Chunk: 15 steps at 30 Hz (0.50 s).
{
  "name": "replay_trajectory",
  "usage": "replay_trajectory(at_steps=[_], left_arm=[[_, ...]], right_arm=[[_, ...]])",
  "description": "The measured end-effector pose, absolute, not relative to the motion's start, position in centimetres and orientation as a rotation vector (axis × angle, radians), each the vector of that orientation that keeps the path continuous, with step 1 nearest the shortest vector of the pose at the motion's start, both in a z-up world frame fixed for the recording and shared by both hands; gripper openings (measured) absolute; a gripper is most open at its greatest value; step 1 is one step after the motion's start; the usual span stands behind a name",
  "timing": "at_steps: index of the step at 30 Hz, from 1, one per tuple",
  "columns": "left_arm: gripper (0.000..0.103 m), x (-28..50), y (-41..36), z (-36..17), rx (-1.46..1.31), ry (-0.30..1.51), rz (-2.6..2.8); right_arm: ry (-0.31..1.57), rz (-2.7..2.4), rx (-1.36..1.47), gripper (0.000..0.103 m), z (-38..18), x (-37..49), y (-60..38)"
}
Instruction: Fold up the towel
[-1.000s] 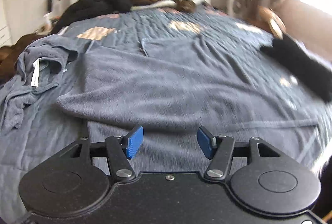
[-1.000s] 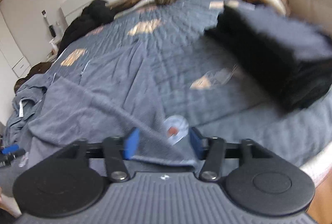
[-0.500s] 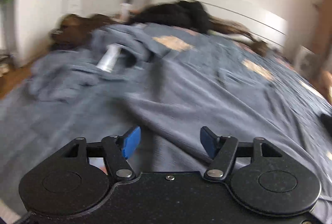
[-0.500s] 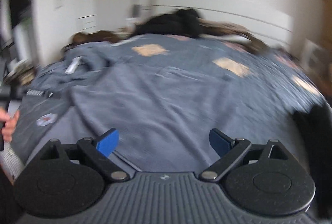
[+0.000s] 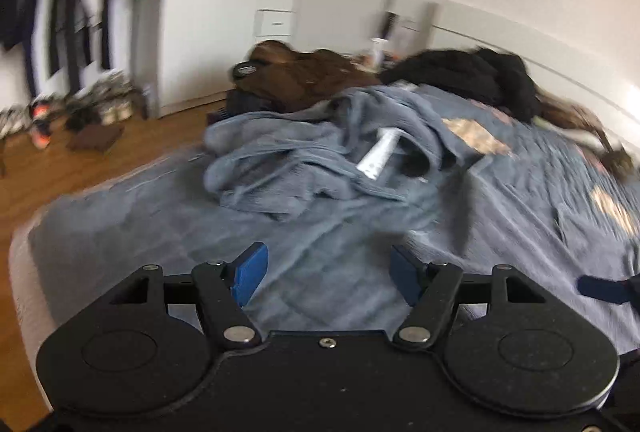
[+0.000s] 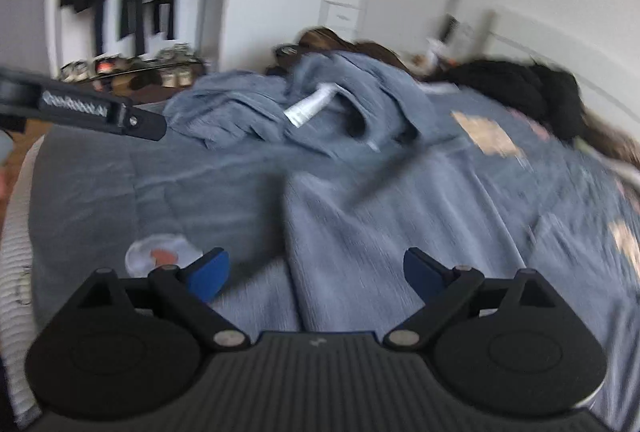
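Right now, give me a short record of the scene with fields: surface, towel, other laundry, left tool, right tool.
surface: bed with a grey-blue cover
towel: grey-blue towel spread flat on the bed, not held
other laundry: crumpled grey-blue pile with a white label, beyond the towel
left tool: left tool open, nothing between its pads
right tool: right tool open wide over the towel's near edge, jaws just opened, nothing gripped

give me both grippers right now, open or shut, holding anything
left gripper: jaws open, holding nothing.
right gripper: jaws have just been opening, now wide, holding nothing.
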State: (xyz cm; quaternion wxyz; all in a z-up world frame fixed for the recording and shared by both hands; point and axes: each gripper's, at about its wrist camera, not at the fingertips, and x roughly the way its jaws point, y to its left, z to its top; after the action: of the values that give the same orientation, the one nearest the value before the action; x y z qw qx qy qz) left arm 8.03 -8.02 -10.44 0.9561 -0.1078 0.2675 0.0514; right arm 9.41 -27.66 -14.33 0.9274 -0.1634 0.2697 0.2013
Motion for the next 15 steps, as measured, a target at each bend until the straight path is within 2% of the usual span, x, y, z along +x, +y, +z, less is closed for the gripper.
replay_trajectory(at_steps=[7,11,13,14,15], left_arm=[[0.066,8.5,-5.8,-10.3,-0.310,0.526,0.168],[0.066,9.0,-5.7,-10.6,-0.342,0.555,0.150],[0.066,9.2,-5.8,-10.8,-0.349,0.568,0.142],[0.066,9.2,-5.9,-10.9,-0.346,0.570,0.138],[0.066,9.3,-6.1,-10.9,-0.341,0.571,0.133]], right_arm=[[0.609,0.446,-0.366,0.093,-16.6,15.7,-23.9],[0.691,0.430,-0.398,0.088,-18.6,19.0,-22.7],[0.762,0.403,-0.384,0.059,-19.8,20.5,-23.0],[0.779,0.374,-0.347,0.026,-19.9,21.0,-23.5],[0.791,0.340,-0.303,0.010,-20.0,21.4,-24.2]])
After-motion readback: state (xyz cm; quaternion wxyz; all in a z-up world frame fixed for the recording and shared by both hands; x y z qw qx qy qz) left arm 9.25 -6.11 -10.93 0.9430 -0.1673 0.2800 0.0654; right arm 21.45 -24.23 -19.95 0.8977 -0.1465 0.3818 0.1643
